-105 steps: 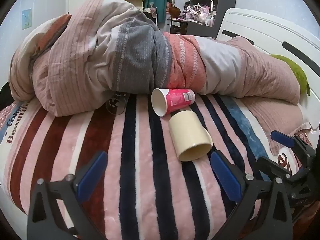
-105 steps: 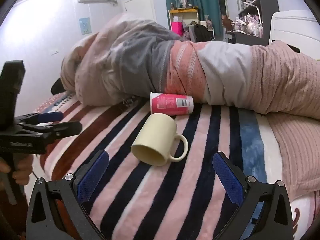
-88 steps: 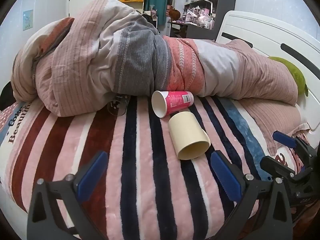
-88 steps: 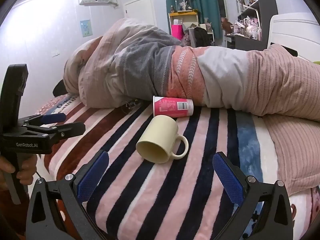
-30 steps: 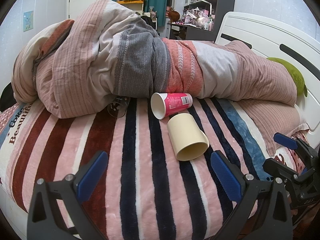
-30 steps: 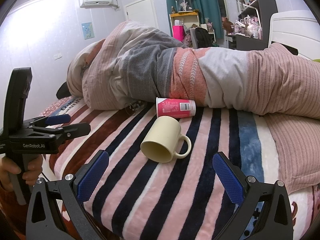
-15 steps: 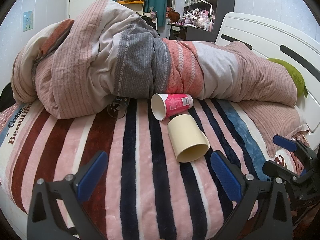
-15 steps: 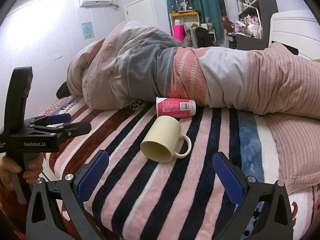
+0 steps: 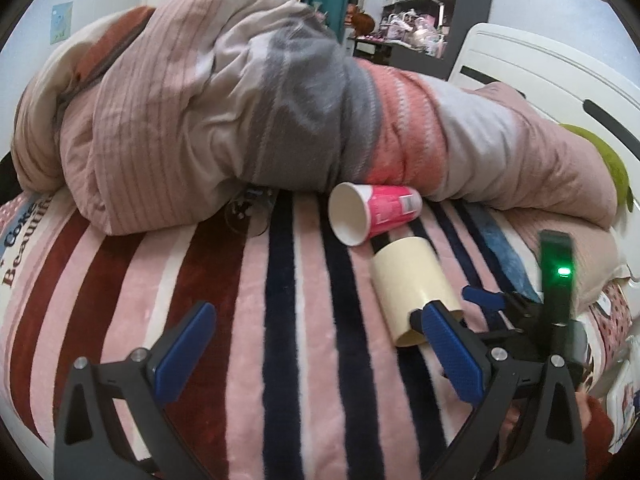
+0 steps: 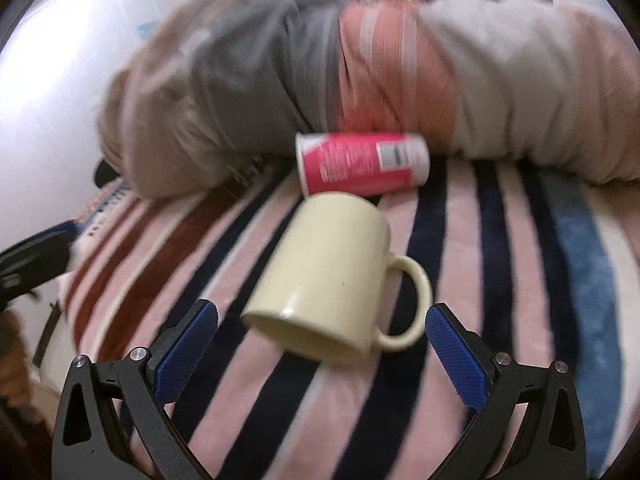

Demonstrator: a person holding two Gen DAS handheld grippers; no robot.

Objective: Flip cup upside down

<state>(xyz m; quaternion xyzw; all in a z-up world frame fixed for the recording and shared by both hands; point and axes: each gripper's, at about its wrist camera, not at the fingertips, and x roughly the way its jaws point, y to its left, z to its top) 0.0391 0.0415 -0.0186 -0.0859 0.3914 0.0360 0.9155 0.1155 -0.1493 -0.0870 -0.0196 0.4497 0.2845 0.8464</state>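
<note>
The right tongs (image 10: pixel 322 344) are spread wide with nothing between their blue pads, and the cream mug (image 10: pixel 328 276) lies on its side just ahead of them, its open mouth turned toward the tongs and its handle (image 10: pixel 408 304) sticking out toward the right pad; the pads do not touch it. The mug rests on a striped blanket (image 10: pixel 500 264) that runs away under both tools. The left tongs (image 9: pixel 316 348) are likewise released and hold nothing; from them the mug (image 9: pixel 412 280) lies ahead and to the right, past the right pad, with the right tongs (image 9: pixel 460 308) reaching in at its mouth. Just beyond the mug's base lies a pink paper cup (image 10: pixel 362 164), also on its side, close to the mug, its white mouth pointing left. Behind the cup a bunched-up quilt (image 9: pixel 240 112) lies across the bed, and beyond that are shelves (image 9: pixel 424 8).
</note>
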